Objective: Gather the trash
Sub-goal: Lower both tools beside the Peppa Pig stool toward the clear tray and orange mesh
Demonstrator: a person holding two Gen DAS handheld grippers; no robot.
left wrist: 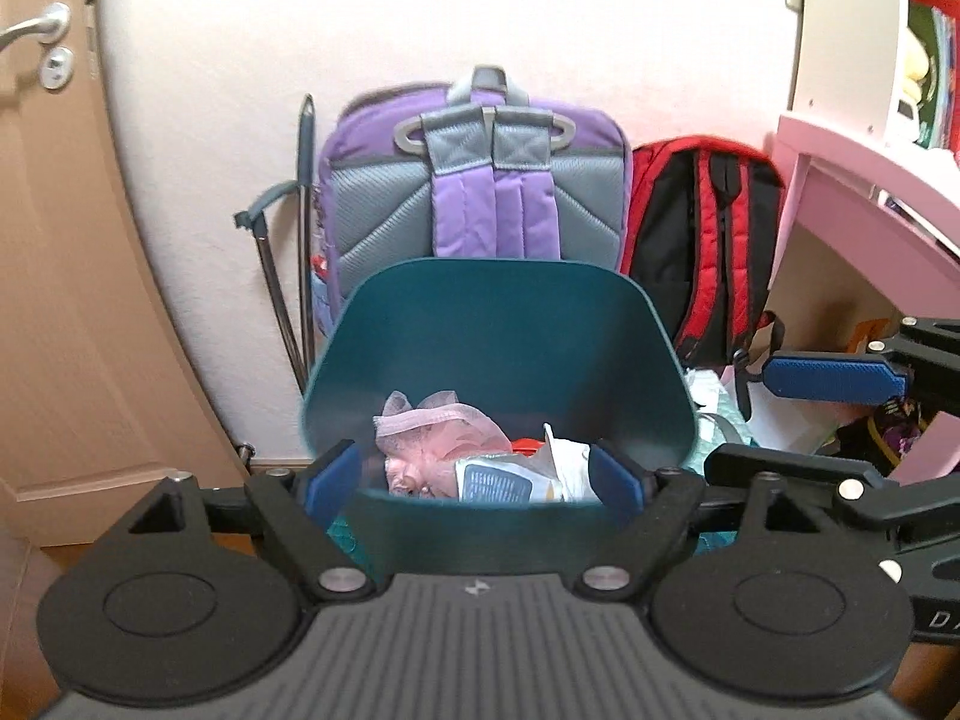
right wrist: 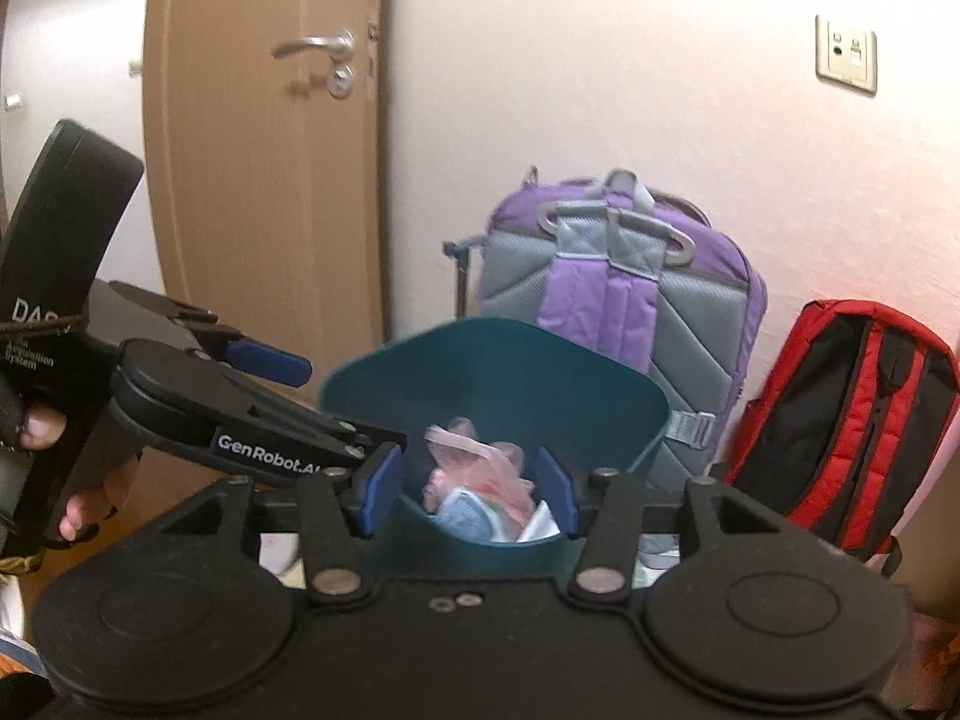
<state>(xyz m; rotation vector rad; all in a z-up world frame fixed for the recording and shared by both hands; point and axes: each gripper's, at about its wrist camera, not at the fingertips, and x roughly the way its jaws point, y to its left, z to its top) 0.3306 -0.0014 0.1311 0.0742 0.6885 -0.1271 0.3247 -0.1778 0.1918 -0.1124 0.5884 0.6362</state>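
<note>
Teal plastic forms the trash bin (left wrist: 498,336), which stands on the floor in front of a purple and grey backpack (left wrist: 480,180) leaning on the pale wall. Inside the bin lies the collected trash: a crumpled pink plastic bag (left wrist: 432,438), and beside it a white wrapper with a blue printed panel (left wrist: 510,480); a scrap of red shows between them.

From the left wrist view, the left gripper (left wrist: 480,474) hangs over the near rim of the bin with its blue-padded fingers (left wrist: 330,474) spread wide, nothing between them but the bin's opening below. The right gripper (right wrist: 471,489) is likewise above the bin's near edge, its fingers (right wrist: 381,489) apart and empty. Each gripper shows at the edge of the other's view, the two close side by side. A person's hand (right wrist: 72,468), in a dark fingerless glove, grips the left gripper's handle.

To the right of the purple backpack a red and black backpack (left wrist: 702,240) rests against the wall, near a pink desk (left wrist: 840,180). A brown wooden door (right wrist: 258,180) with a metal handle (right wrist: 315,48) stands left of the bin.
</note>
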